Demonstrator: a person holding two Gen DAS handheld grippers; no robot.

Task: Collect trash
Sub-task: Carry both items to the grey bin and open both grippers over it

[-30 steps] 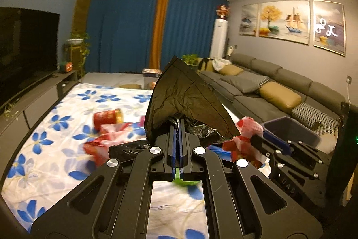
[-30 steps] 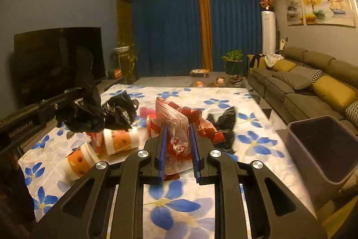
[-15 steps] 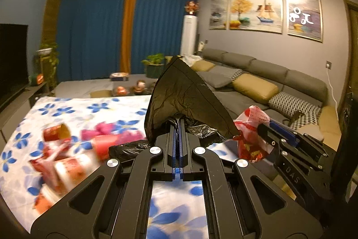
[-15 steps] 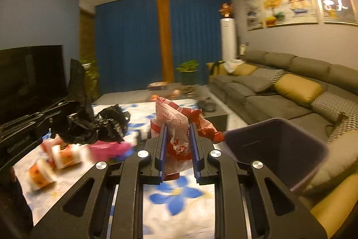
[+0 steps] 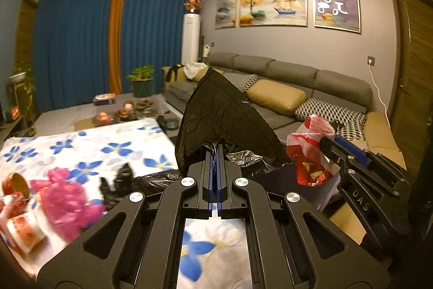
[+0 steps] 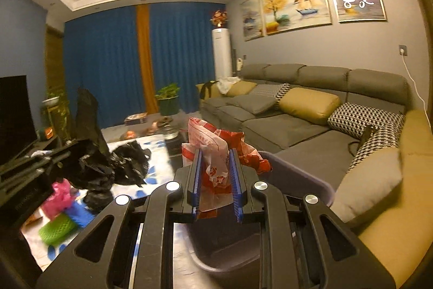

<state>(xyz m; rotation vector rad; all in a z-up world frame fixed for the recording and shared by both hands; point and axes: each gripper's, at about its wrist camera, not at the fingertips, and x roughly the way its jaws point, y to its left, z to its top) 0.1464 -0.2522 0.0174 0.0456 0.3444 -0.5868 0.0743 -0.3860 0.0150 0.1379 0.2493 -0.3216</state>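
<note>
Left gripper: your jaws are together, pinching a black bag that stands up over the flowered cloth.
Right gripper: your jaws are clamped on a red-and-white wrapper, held over the near rim of the grey bin.
Risk, wrapper: it may catch on the rim and land on the floor if you let go before it is past the edge.
Risk, bag: its loose top may sag into your line to the bin.

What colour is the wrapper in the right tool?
Red and white wrapper, clearest in the right wrist view.
</note>
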